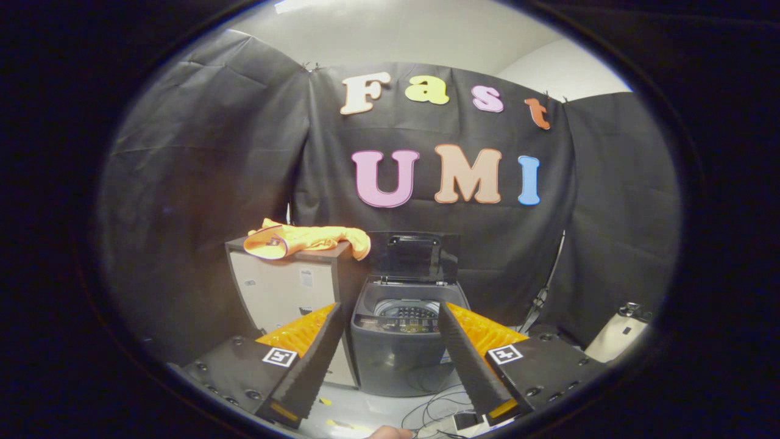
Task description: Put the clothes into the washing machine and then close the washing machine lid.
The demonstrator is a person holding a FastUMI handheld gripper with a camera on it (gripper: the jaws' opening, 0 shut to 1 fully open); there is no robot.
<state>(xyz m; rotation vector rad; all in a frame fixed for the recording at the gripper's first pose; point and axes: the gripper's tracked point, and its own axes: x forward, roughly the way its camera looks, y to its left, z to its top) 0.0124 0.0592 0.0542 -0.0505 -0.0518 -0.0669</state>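
Note:
An orange garment (308, 239) lies crumpled on top of a pale cabinet (283, 286), up and to the left beyond my fingers. Right of the cabinet stands a grey top-loading washing machine (402, 341). Its dark lid (414, 256) is raised upright at the back and the drum opening (407, 308) shows. My gripper (390, 317) is open, well short of the machine, with the machine framed between its two fingers and nothing held.
Cables (436, 405) trail over the pale floor in front of the machine. A white object (618, 335) with a dark top sits on the floor at the far right. Black cloth walls close the booth behind and on both sides.

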